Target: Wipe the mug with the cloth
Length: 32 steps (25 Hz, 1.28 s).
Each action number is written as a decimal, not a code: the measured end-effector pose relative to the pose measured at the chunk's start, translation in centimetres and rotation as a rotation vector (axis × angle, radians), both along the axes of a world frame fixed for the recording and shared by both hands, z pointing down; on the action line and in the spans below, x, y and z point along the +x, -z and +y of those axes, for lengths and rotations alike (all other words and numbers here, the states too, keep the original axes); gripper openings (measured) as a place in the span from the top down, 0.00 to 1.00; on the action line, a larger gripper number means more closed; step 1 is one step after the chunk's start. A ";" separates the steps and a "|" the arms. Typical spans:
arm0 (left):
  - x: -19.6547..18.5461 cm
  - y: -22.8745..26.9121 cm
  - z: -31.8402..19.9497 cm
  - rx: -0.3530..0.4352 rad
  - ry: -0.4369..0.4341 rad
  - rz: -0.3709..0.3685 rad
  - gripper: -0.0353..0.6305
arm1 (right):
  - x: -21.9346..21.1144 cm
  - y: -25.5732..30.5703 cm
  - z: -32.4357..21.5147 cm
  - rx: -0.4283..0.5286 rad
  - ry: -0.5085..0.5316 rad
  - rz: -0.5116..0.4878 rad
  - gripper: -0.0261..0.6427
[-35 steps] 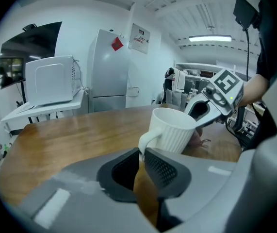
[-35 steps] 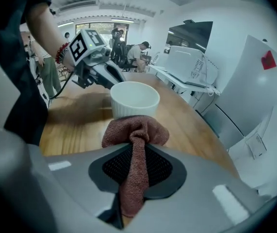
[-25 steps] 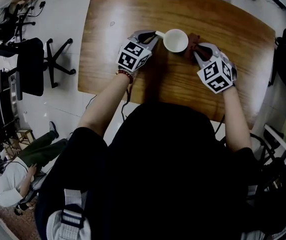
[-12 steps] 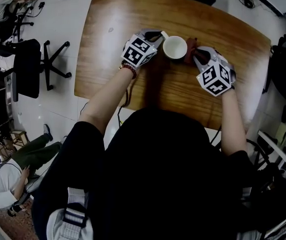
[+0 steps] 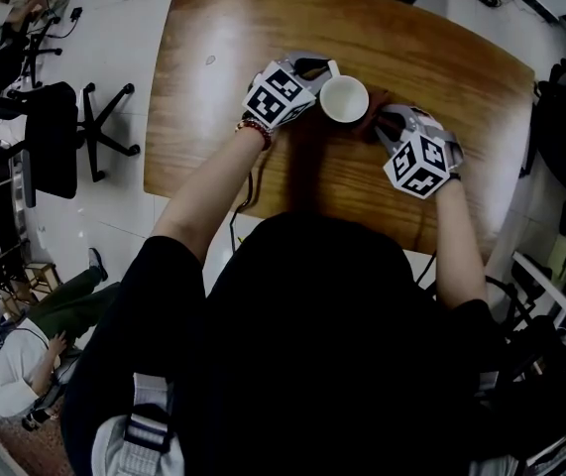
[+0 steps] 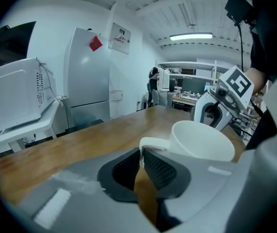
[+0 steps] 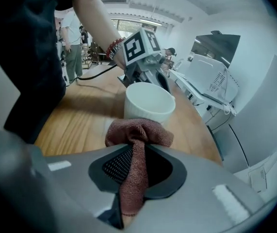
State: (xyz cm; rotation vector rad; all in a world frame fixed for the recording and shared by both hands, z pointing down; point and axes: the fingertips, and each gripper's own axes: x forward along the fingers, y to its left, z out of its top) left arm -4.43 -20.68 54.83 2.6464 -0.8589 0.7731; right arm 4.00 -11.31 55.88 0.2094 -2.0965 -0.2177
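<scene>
A white mug [image 5: 344, 98] stands upright on the wooden table [image 5: 431, 58], empty inside. My left gripper [image 5: 314, 67] is shut on the mug's handle [image 6: 152, 143], pinching it between the ribbed pads. My right gripper [image 5: 382, 124] is shut on a reddish-brown cloth [image 7: 137, 144], whose bunched end sits against the mug's [image 7: 148, 102] near side. In the left gripper view the mug [image 6: 201, 140] is just past the jaws, with the right gripper [image 6: 217, 108] behind it.
An office chair [image 5: 59, 137] stands on the floor left of the table. A seated person [image 5: 25, 350] is at the lower left. In the left gripper view a microwave [image 6: 17, 93] and a white fridge [image 6: 87, 74] stand beyond the table's far edge.
Both grippers and the mug have shifted slightly in the head view; the right gripper with the cloth has drawn in closer to the mug's right side.
</scene>
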 end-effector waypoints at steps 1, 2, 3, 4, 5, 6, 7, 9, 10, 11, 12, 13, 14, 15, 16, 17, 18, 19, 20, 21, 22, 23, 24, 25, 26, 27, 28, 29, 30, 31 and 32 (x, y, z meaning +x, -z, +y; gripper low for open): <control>0.1 -0.1 0.2 -0.003 -0.007 0.003 0.92 | 0.1 -0.3 0.3 -0.004 0.013 0.014 0.86; 0.3 -0.1 0.4 -0.004 -0.014 0.006 0.92 | 0.2 -0.6 0.5 -0.010 0.025 0.029 0.86; 0.5 -0.1 0.5 -0.005 -0.021 0.010 0.92 | 0.3 -1.0 0.7 -0.016 0.033 0.042 0.86; 0.6 -0.1 0.7 -0.005 -0.028 0.014 0.92 | 0.4 -1.2 0.9 -0.022 0.037 0.054 0.86; 0.8 -0.1 0.9 -0.007 -0.037 0.018 0.92 | 0.5 -1.4 1.0 -0.027 0.039 0.067 0.86; 1.0 0.0 1.1 -0.008 -0.047 0.022 0.92 | 0.6 -1.6 1.1 -0.030 0.040 0.080 0.86; 1.3 -0.1 1.3 -0.008 -0.056 0.026 0.92 | 0.8 -1.7 1.2 -0.031 0.038 0.089 0.86; 1.7 -0.1 1.8 -0.008 -0.074 0.034 0.92 | 1.2 -1.5 1.1 -0.025 0.024 0.089 0.86; 2.0 -0.1 2.1 -0.008 -0.082 0.038 0.92 | 1.5 -1.0 0.8 -0.014 0.013 0.079 0.86; 2.2 -0.1 2.3 -0.008 -0.092 0.042 0.92 | 1.6 -0.3 0.5 0.001 0.004 0.064 0.86; 2.4 -0.1 2.5 -0.008 -0.107 0.046 0.92 | 1.7 0.7 0.2 0.017 -0.001 0.046 0.86; 2.7 -0.1 2.8 -0.007 -0.124 0.051 0.92 | 1.8 1.6 -0.2 0.033 -0.001 0.027 0.86; 3.1 -0.1 3.0 -0.007 -0.142 0.058 0.91 | 1.8 2.5 -0.4 0.046 0.004 0.010 0.86; 3.5 0.0 3.3 -0.006 -0.159 0.064 0.91 | 1.8 3.3 -0.6 0.056 0.017 -0.002 0.86; 3.9 0.0 3.6 -0.006 -0.176 0.066 0.91 | 1.8 3.9 -0.6 0.063 0.038 -0.006 0.86; 4.1 0.0 3.9 -0.006 -0.191 0.065 0.91 | 1.8 4.2 -0.5 0.070 0.067 -0.001 0.86; 4.4 0.0 4.2 -0.008 -0.205 0.064 0.91 | 1.8 4.4 -0.3 0.077 0.099 0.011 0.86; 4.6 -0.1 4.4 -0.010 -0.217 0.063 0.91 | 1.8 4.4 -0.2 0.082 0.128 0.025 0.86; 4.7 -0.3 4.6 -0.012 -0.229 0.060 0.91 | 1.7 4.2 0.0 0.085 0.152 0.039 0.86; 4.8 -0.5 4.8 -0.015 -0.238 0.058 0.91 | 1.7 3.9 0.1 0.085 0.169 0.052 0.86; 4.9 -0.6 4.9 -0.017 -0.244 0.059 0.91 | 1.6 3.5 0.1 0.086 0.183 0.065 0.86; 5.0 -0.5 5.0 -0.018 -0.248 0.062 0.91 | 1.5 3.2 0.2 0.089 0.197 0.078 0.86; 5.1 -0.3 5.0 -0.021 -0.251 0.068 0.91 | 1.5 2.8 0.2 0.094 0.213 0.094 0.86; 5.2 -0.1 5.0 -0.022 -0.253 0.074 0.91 | 1.3 2.5 0.1 0.101 0.230 0.110 0.86; 5.2 0.0 5.1 -0.023 -0.258 0.077 0.91 | 1.2 2.3 0.1 0.106 0.247 0.126 0.86; 5.2 0.0 5.2 -0.023 -0.263 0.076 0.91 | 1.0 2.0 0.0 0.110 0.261 0.141 0.86; 5.2 -0.1 5.3 -0.024 -0.268 0.073 0.91 | 0.9 1.7 -0.1 0.112 0.272 0.155 0.86; 5.1 -0.2 5.4 -0.025 -0.271 0.070 0.91 | 0.8 1.3 -0.1 0.113 0.281 0.169 0.86; 5.1 -0.4 5.5 -0.025 -0.274 0.067 0.91 | 0.7 0.9 -0.2 0.112 0.286 0.181 0.86; 5.1 -0.5 5.6 -0.025 -0.277 0.066 0.91 | 0.7 0.5 -0.2 0.112 0.290 0.191 0.86; 5.2 -0.5 5.7 -0.025 -0.279 0.066 0.91 | 0.6 0.1 -0.3 0.111 0.289 0.199 0.86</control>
